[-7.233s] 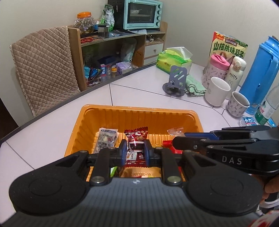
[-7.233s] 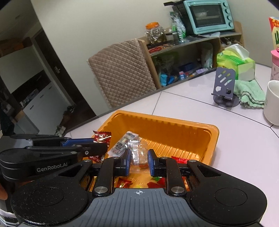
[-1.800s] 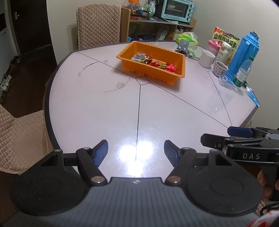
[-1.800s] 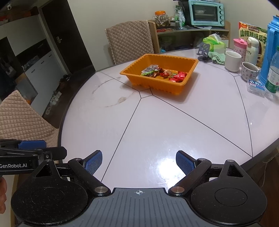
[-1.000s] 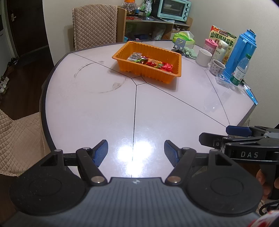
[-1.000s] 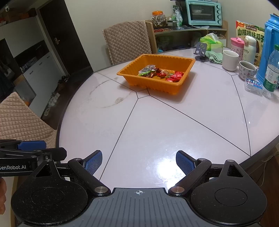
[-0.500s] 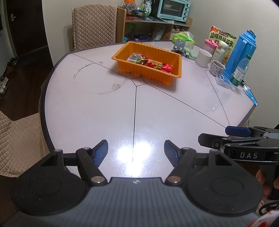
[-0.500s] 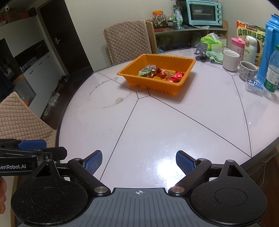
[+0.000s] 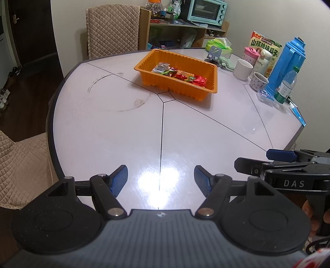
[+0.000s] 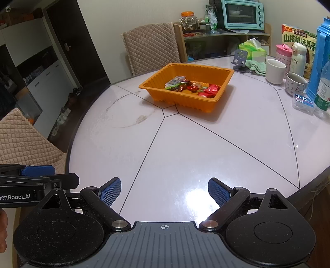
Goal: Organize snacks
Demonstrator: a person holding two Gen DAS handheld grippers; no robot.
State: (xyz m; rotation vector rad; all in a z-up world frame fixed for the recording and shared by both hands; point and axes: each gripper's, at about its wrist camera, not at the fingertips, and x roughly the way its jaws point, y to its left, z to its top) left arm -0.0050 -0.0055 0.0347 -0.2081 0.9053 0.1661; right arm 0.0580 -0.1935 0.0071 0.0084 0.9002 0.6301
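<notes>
An orange tray (image 9: 214, 76) stands on the far side of the round white table (image 9: 123, 132) and holds several wrapped snacks (image 9: 181, 75). It also shows in the right wrist view (image 10: 156, 92) with the snacks (image 10: 193, 86) inside. My left gripper (image 9: 160, 180) is open and empty over the table's near edge. My right gripper (image 10: 164, 190) is open and empty, beside the left one. Each gripper shows at the edge of the other's view.
Mugs (image 9: 243, 69), a blue flask (image 9: 288, 61), a water bottle (image 9: 285, 88), a snack box (image 9: 265, 44) and a tissue pack (image 9: 218, 44) line the table's right and far side. Quilted chairs (image 9: 111, 26) stand behind and at the left. A shelf with a toaster oven (image 9: 206, 11) is at the back.
Both grippers let go of their snacks into the tray, opened and drew far back to the table's near edge. In the last second they barely moved.
</notes>
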